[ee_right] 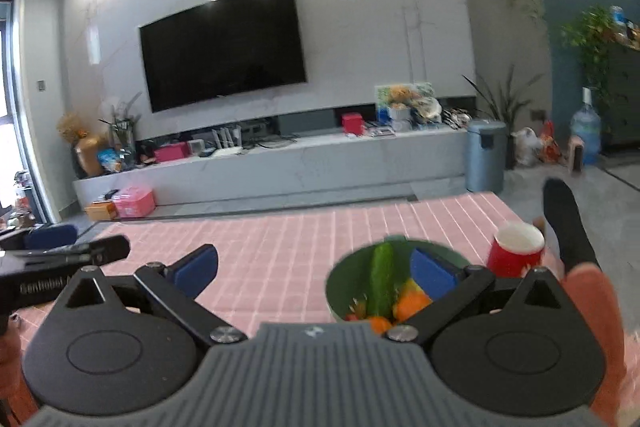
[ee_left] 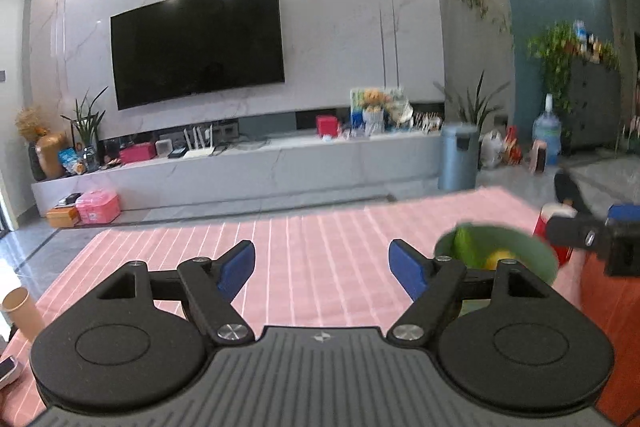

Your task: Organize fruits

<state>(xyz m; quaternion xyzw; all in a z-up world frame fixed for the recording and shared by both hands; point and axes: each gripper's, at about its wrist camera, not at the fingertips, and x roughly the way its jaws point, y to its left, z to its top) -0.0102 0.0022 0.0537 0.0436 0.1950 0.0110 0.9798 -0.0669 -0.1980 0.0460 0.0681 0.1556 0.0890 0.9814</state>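
We hold both claws wide apart with nothing in them: left claw [ee_left: 322,269], right claw [ee_right: 314,273]. The green bowl [ee_right: 340,277] sits on the pink desk [ee_right: 280,243]. Its cucumber [ee_right: 382,277] looks firm and smooth, so we would pinch its middle; the oranges [ee_right: 412,305] could roll.

The green bowl [ee_right: 340,277] is partly hidden behind the right gripper [ee_right: 314,269], so its lower fruits cannot be made out. In the left wrist view the bowl [ee_left: 532,247] is blurred, and the paper cup [ee_left: 22,311] is cut off at the edge.
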